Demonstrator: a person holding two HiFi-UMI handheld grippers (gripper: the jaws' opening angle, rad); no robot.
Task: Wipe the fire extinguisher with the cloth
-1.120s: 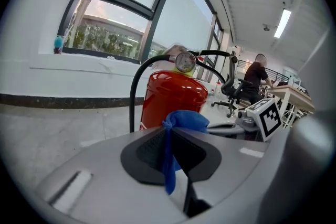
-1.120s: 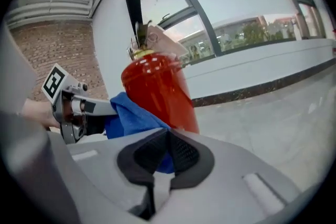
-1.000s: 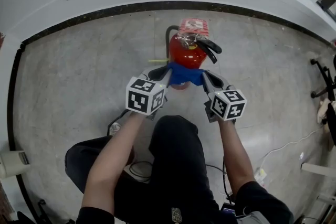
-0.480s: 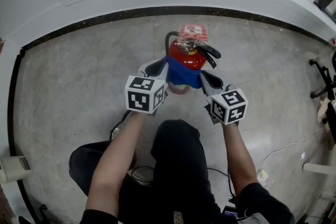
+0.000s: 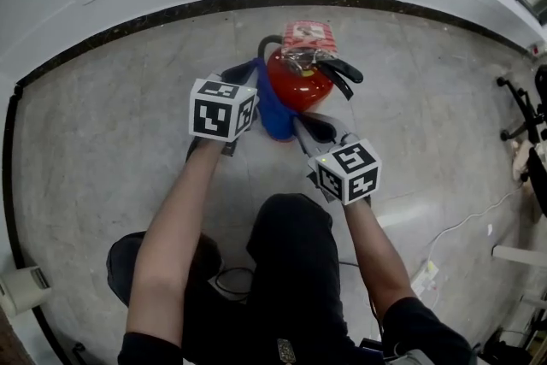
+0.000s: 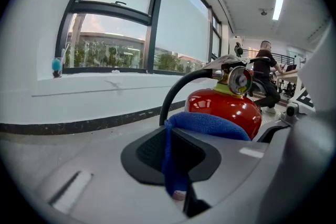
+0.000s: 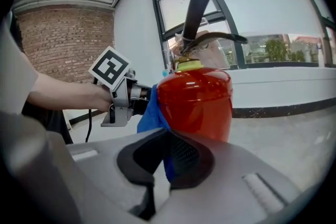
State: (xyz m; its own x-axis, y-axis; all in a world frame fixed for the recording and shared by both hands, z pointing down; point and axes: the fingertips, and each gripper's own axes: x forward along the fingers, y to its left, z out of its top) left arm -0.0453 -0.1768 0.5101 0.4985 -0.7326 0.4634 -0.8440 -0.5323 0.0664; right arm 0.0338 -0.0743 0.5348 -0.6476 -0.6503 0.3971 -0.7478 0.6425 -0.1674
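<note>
Fire extinguisher (image 5: 301,83): one, red, upright on the floor, just ahead of the kneeling person's legs.
Extinguisher fittings: one black hose (image 5: 264,44) curving up on its left; one pair of black levers (image 5: 344,74) pointing right; one round gauge (image 6: 240,80); one plastic-wrapped tag (image 5: 309,34) on top.
Cloth (image 5: 272,111): one, blue, wrapped against the cylinder's left and near side, its two ends running to the two grippers.
Grippers: two, one in each hand, each carrying one marker cube.
Left gripper (image 5: 246,71): jaws clamped together on one end of the cloth, whose fold hangs down between the dark pads.
Extinguisher against left gripper: the cylinder stands just beyond and to the right of the jaw tips, with the cloth bulging between them.
Right gripper (image 5: 309,126): jaws closed on the other end, a blue strip pinched between the pads.
Extinguisher against right gripper: the cylinder rises directly past the jaw tips, very close; I cannot tell whether the tips touch it.
Gripper positions: left one farther from the person, beside the cylinder's left flank; right one nearer, at its near-right side.
Floor (image 5: 111,132): grey, mottled, edged by one dark curved strip below a white ledge.
Cable (image 5: 466,222): one white line on the floor, well to the right.
Background: one seated person (image 6: 265,76) far off in the left gripper view.
</note>
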